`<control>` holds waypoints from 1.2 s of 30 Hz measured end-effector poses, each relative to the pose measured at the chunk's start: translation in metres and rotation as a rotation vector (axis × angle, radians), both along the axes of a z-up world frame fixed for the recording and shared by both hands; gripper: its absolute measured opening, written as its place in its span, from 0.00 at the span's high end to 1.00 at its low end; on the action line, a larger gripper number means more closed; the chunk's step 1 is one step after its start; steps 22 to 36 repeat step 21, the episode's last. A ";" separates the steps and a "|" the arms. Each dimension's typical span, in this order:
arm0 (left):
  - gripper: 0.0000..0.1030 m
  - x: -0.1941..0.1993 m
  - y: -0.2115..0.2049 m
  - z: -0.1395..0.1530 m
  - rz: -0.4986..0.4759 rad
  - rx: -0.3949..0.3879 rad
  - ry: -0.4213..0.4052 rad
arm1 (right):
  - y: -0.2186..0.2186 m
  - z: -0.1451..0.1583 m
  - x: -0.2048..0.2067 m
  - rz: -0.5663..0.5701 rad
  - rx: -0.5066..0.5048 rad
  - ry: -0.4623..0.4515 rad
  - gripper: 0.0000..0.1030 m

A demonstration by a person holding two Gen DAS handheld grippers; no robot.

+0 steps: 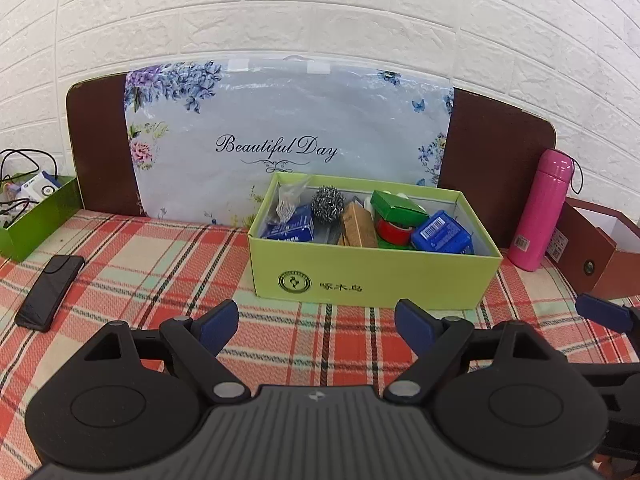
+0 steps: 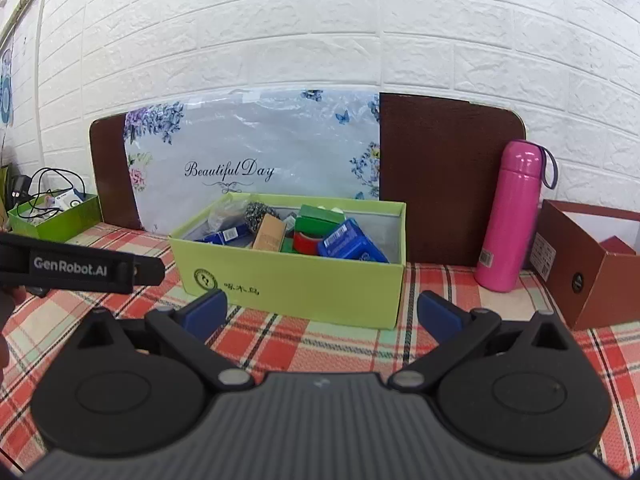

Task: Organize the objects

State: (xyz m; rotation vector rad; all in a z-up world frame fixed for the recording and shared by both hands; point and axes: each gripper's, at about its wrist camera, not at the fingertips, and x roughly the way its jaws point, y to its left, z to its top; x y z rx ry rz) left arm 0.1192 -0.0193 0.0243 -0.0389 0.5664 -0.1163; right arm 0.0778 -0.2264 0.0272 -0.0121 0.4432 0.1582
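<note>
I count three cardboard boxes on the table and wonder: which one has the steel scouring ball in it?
The light green cardboard box in the middle, directly ahead of both open grippers. The steel scouring ball sits near its back left. The darker green box holds cables; the brown box stands right.

Bright, even indoor light with soft, faint shadows. Glare streaks the pink flask (image 2: 512,216) and the plastic floral bag (image 1: 288,136). Fisheye distortion bows the brick wall (image 2: 320,20); corners darken.

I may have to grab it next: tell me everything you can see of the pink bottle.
The pink bottle is a slim glossy flask, metal or plastic by its look, its cap on, with a dark carry loop at the cap and a barcode sticker low on its side. It stands upright on the plaid cloth, between the green box and the brown box.
</note>
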 end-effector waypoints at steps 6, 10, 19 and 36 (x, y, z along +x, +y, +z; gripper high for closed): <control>0.12 -0.017 -0.004 -0.002 -0.011 0.021 -0.007 | -0.004 -0.006 -0.019 -0.012 0.020 0.013 0.00; 0.11 -0.028 -0.007 -0.003 -0.024 0.026 -0.018 | -0.005 -0.010 -0.029 -0.022 0.026 0.023 0.00; 0.11 -0.038 -0.010 -0.003 -0.041 0.019 -0.024 | -0.006 -0.014 -0.038 -0.033 0.037 0.034 0.00; 0.11 -0.040 -0.010 -0.002 -0.045 0.016 -0.021 | -0.005 -0.014 -0.039 -0.032 0.037 0.033 0.00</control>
